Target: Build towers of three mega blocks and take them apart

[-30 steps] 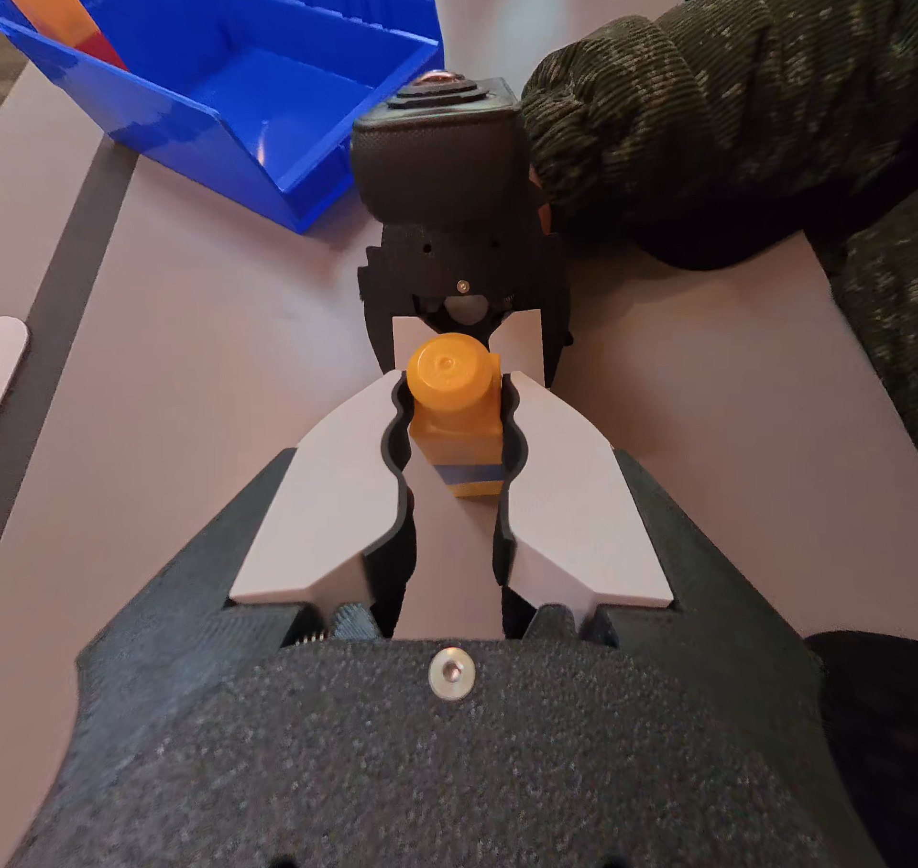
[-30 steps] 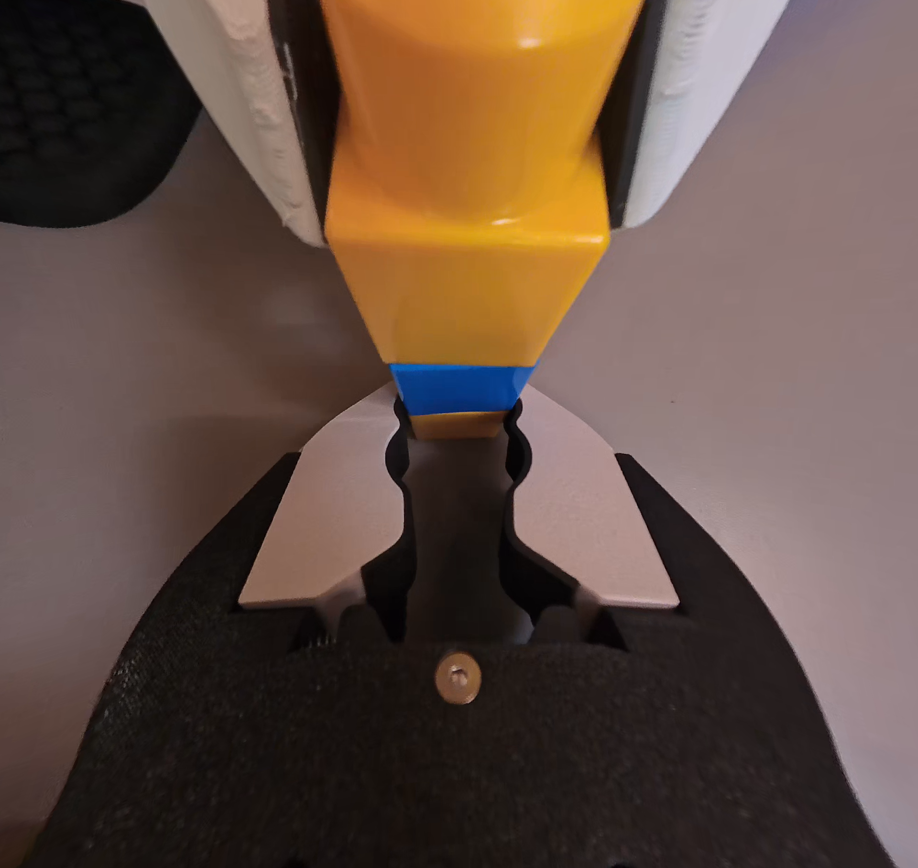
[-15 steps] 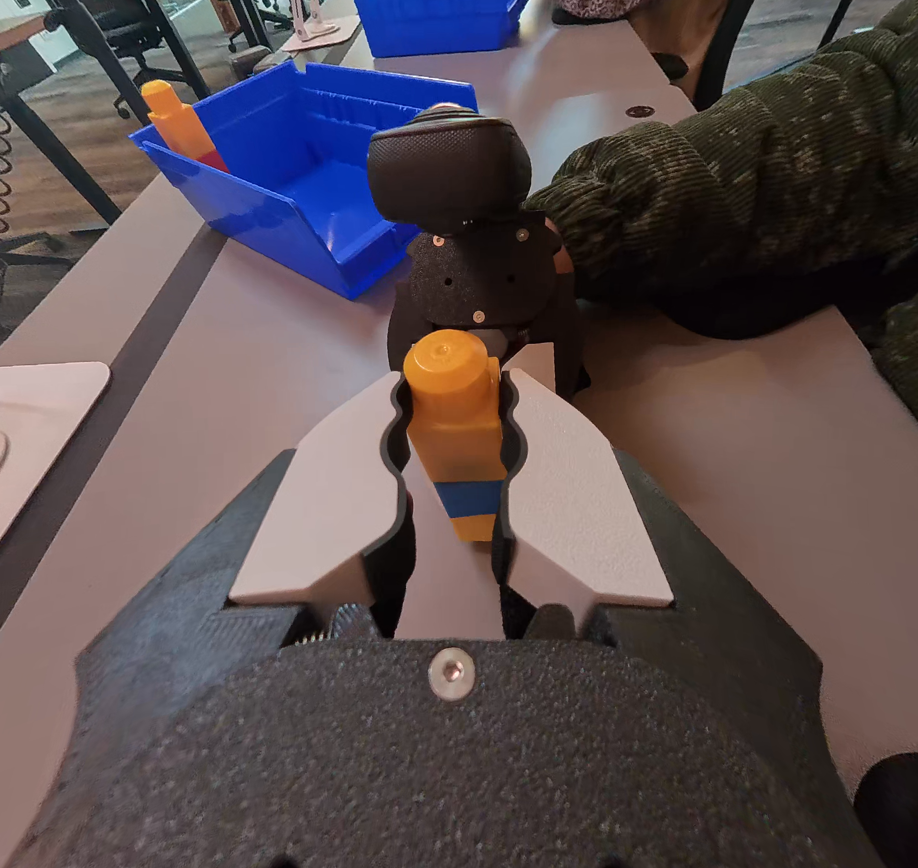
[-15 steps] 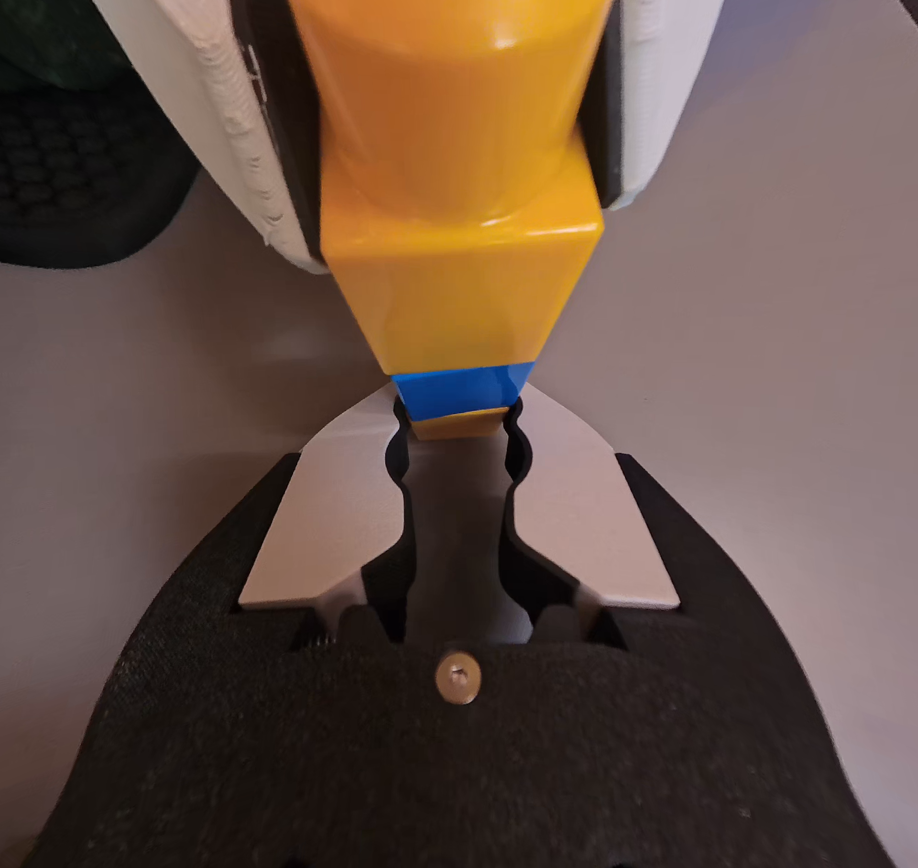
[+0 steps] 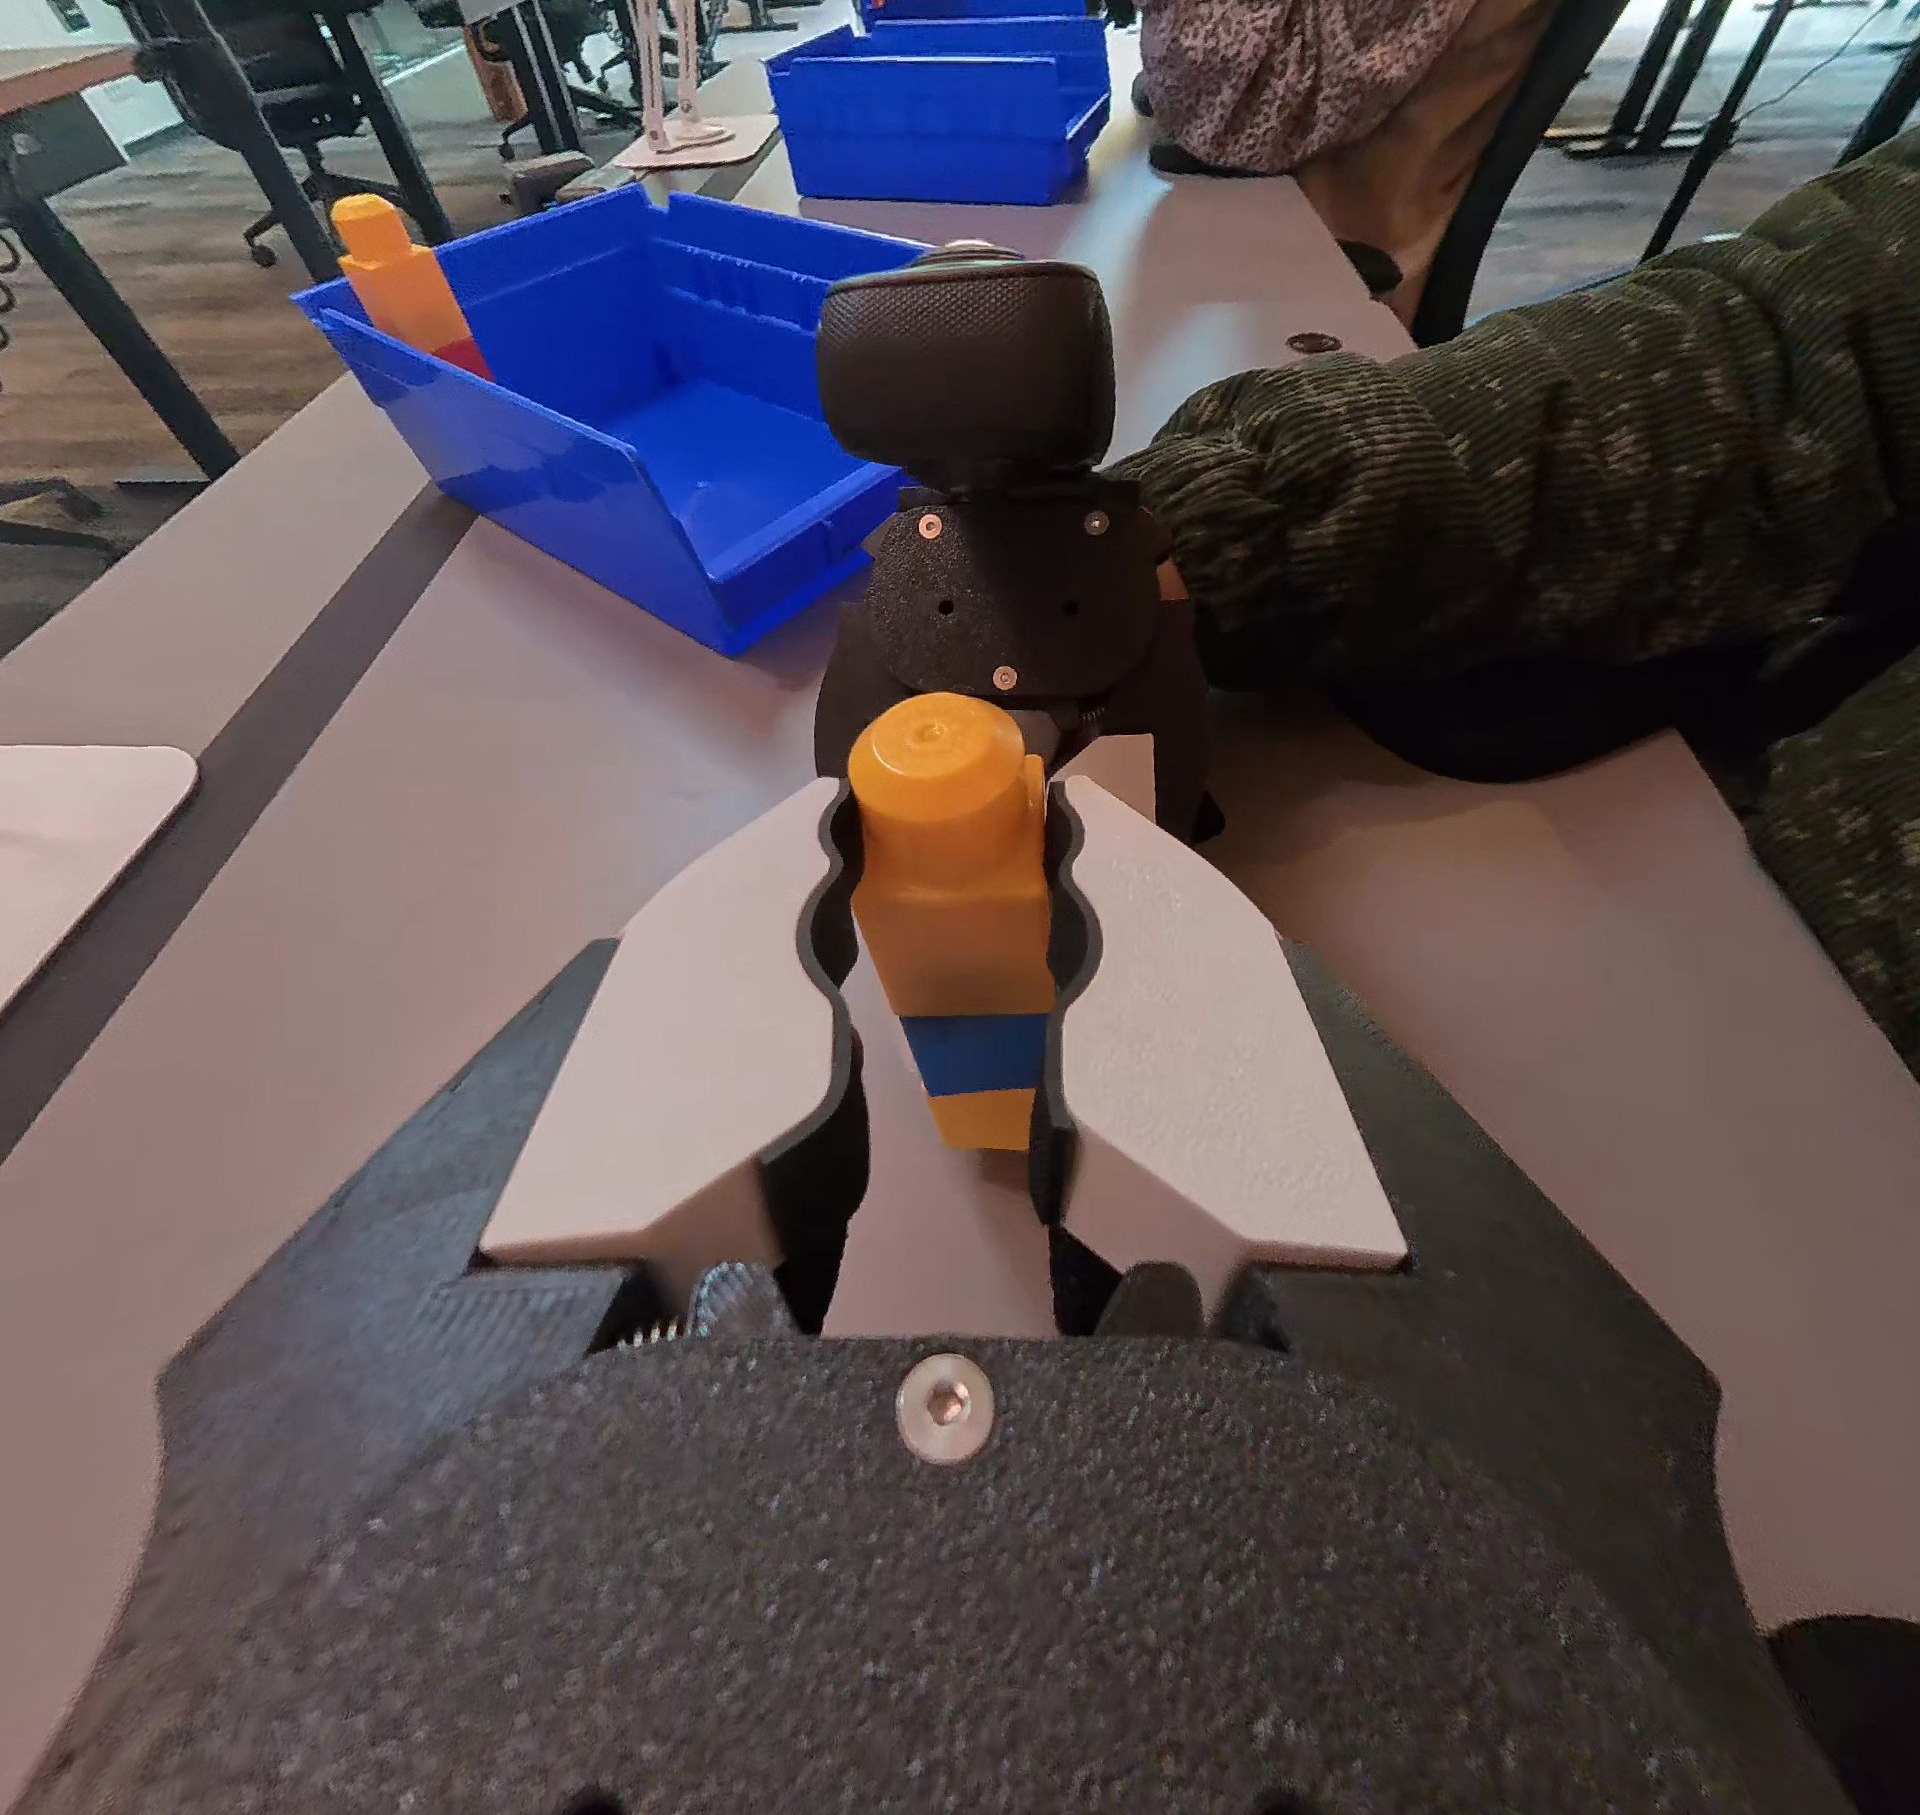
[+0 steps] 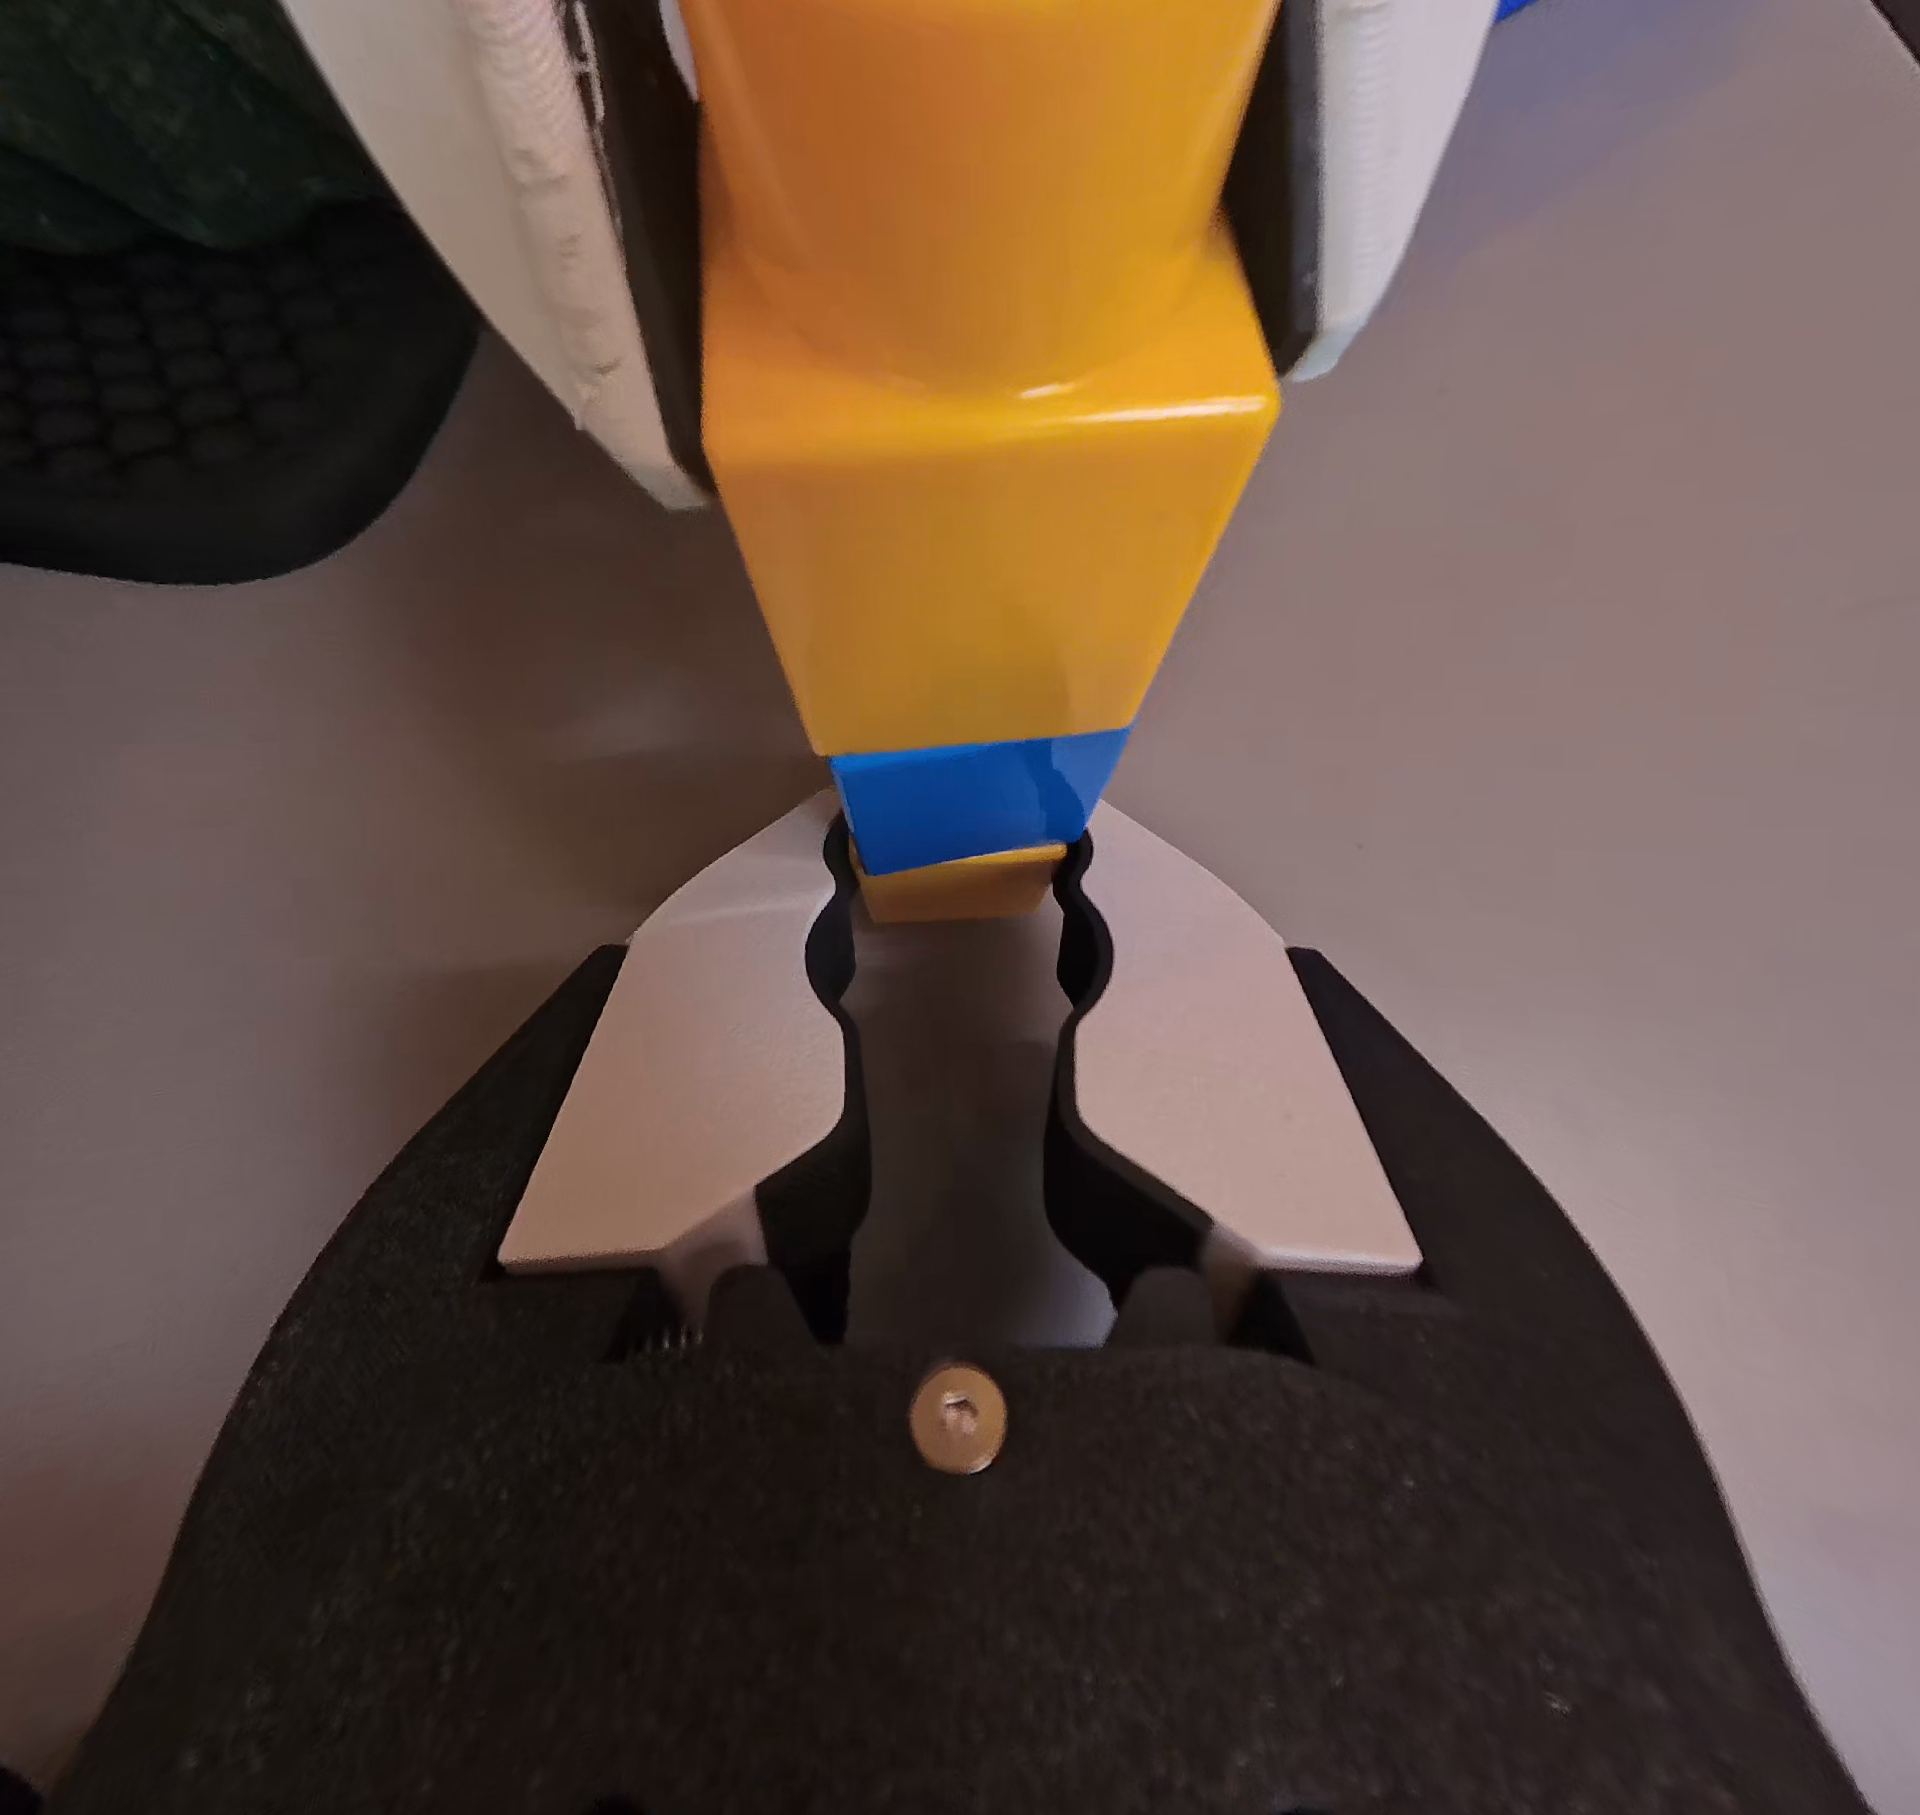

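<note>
Your left tongs [image 5: 945,944] are clamped on the top orange plastic block [image 5: 951,892] of the three-block tower, and your right tongs [image 6: 956,882] pinch the bottom orange block [image 6: 951,890], so the blue middle block [image 6: 971,804] sits between two grips. That looks set for pulling it apart. The tower hangs over mid worktop [image 5: 436,861], near the open blue plastic bin [image 5: 644,477] toward the far edge. No readable writing shows on the blocks or the bin.

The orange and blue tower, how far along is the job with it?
Done: the tower is stacked, top orange block, blue block, bottom orange block. In hand: the left gripper clamps the top, the right gripper the bottom, and the blue-to-bottom joint looks tilted open. Left: separating all three.
</note>
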